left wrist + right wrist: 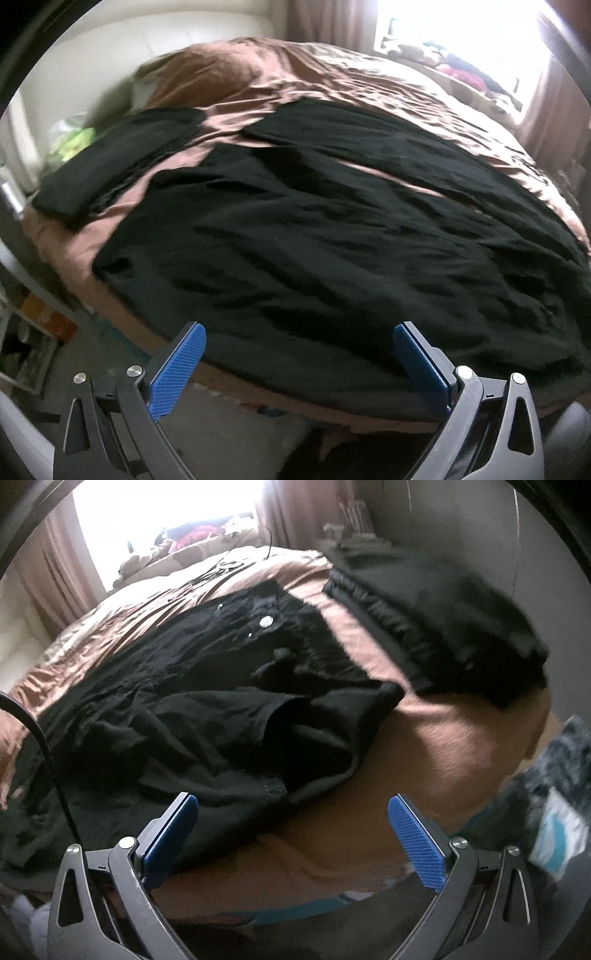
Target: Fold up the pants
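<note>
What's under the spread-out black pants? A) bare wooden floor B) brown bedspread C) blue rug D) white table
B: the black pants lie spread out flat on a brown bedspread that shows around them in both wrist views.

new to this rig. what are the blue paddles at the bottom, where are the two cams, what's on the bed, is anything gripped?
No robot: a person carries a two-finger gripper in each hand, with a fisheye camera on each looking along the fingers. The blue paddles are the finger pads. One picture is from the left gripper, the other from the right gripper. On the bed, black pants lie spread out; their waist button shows in the right view. Folded dark clothes lie beside them. Both grippers are open and hold nothing.
</note>
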`<state>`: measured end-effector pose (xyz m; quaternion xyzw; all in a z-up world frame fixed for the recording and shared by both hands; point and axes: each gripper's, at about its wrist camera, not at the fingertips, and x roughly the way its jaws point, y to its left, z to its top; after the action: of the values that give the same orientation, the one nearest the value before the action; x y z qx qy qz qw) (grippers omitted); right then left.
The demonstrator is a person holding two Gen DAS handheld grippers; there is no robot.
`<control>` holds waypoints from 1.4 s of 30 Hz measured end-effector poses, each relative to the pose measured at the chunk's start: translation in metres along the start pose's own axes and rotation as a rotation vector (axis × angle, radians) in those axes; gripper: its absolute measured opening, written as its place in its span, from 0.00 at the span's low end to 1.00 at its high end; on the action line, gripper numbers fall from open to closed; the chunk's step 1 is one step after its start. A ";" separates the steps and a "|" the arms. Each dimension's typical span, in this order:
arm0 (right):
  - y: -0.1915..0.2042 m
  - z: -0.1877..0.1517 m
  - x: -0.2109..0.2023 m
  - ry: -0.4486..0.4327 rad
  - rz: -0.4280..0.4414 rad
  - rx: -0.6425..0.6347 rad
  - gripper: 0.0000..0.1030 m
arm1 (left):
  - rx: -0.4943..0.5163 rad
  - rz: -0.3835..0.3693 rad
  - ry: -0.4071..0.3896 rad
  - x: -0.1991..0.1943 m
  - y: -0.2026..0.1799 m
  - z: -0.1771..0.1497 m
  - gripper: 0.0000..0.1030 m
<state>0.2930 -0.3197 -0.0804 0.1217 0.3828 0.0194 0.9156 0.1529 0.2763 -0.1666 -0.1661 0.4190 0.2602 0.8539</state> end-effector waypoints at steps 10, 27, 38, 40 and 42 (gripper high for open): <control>-0.026 0.015 0.026 0.019 0.122 0.138 0.60 | -0.171 0.019 -0.020 -0.003 0.066 -0.003 0.86; -0.043 0.013 0.030 0.018 0.183 0.213 0.51 | -0.424 -0.098 -0.027 0.023 0.136 0.008 0.54; -0.032 0.021 0.036 -0.005 0.123 0.195 0.29 | -0.449 -0.048 -0.060 0.027 0.143 0.023 0.09; -0.025 0.022 0.030 -0.021 0.103 0.171 0.20 | -0.430 -0.028 -0.084 0.021 0.139 0.027 0.06; -0.016 0.024 0.021 -0.051 0.066 0.141 0.10 | -0.429 -0.022 -0.107 0.014 0.137 0.032 0.06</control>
<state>0.3236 -0.3379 -0.0824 0.1991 0.3555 0.0194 0.9130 0.0998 0.4078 -0.1680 -0.3343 0.3062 0.3426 0.8229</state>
